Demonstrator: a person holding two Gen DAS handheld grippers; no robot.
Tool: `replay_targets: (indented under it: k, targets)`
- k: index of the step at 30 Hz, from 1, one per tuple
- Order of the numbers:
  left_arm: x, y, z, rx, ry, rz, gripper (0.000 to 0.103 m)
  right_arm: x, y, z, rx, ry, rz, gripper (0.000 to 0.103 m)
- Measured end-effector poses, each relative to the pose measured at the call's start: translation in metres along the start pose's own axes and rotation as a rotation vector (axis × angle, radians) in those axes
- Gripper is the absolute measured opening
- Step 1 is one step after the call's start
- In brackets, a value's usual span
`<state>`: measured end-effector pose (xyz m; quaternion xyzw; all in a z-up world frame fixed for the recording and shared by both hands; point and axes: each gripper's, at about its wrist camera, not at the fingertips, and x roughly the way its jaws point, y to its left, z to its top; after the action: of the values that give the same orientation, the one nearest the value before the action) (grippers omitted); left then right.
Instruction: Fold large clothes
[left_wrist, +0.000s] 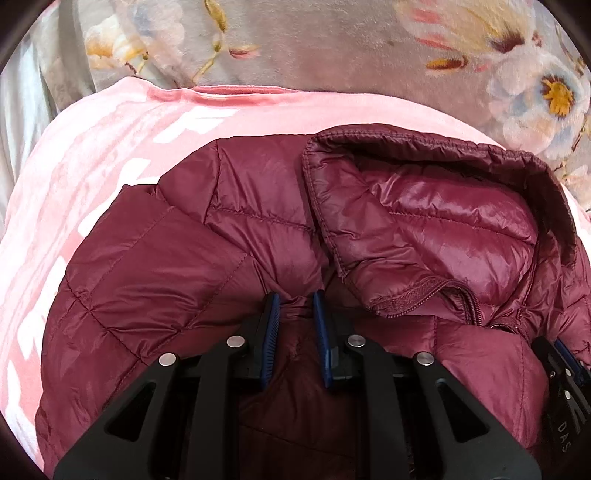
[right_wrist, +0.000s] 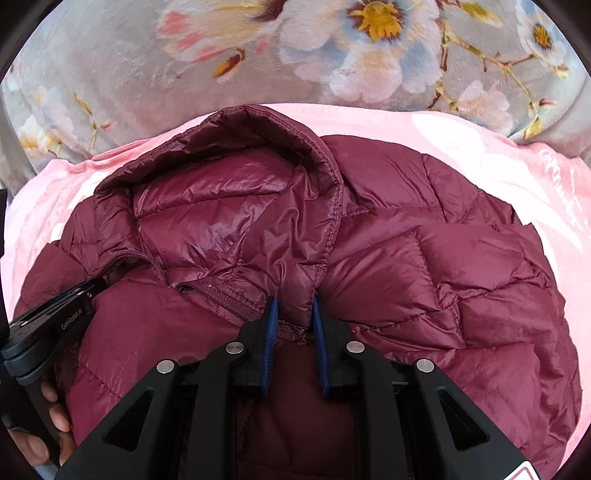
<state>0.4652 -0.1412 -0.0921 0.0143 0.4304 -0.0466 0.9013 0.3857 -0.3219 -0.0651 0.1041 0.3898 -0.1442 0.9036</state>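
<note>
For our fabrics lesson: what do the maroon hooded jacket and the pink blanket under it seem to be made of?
Maroon hooded jacket: probably thin nylon or polyester shell, glossy, with quilted stitch lines and puffy padding. Pink blanket: likely soft fleece or plush, matte and fuzzy, with white lettering.

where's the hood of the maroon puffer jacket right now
The hood lies open on the pink blanket, right of centre in the left wrist view and upper left in the right wrist view, just beyond both grippers.

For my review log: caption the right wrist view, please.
Right tongs pinch the maroon puffer jacket below its hood, on a pink blanket.
</note>
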Motion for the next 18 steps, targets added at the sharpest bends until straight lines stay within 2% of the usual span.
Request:
replay_targets:
  k: [5, 8, 10, 13, 15, 18]
  targets:
    - [0.001, -0.001, 0.003, -0.004, -0.004, -0.008, 0.019, -0.005, 0.001, -0.001, 0.008, -0.008, 0.017, 0.019]
    - [-0.010, 0.009, 0.005, -0.049, -0.006, -0.069, 0.019, -0.020, -0.009, 0.003, 0.068, -0.045, 0.091, 0.020]
    - [-0.022, 0.022, 0.021, -0.109, -0.026, -0.113, 0.019, -0.038, -0.017, 0.014, 0.105, -0.106, 0.114, 0.020]
    - [-0.031, 0.033, 0.052, -0.199, -0.073, -0.105, 0.020, -0.053, -0.032, 0.046, 0.199, -0.190, 0.124, 0.024]
    - [-0.030, 0.034, 0.075, -0.234, -0.089, -0.082, 0.020, -0.044, -0.039, 0.070, 0.255, -0.186, 0.154, 0.025]
    - [-0.020, 0.026, 0.105, -0.245, -0.087, -0.052, 0.020, -0.021, -0.034, 0.094, 0.262, -0.159, 0.146, 0.025]
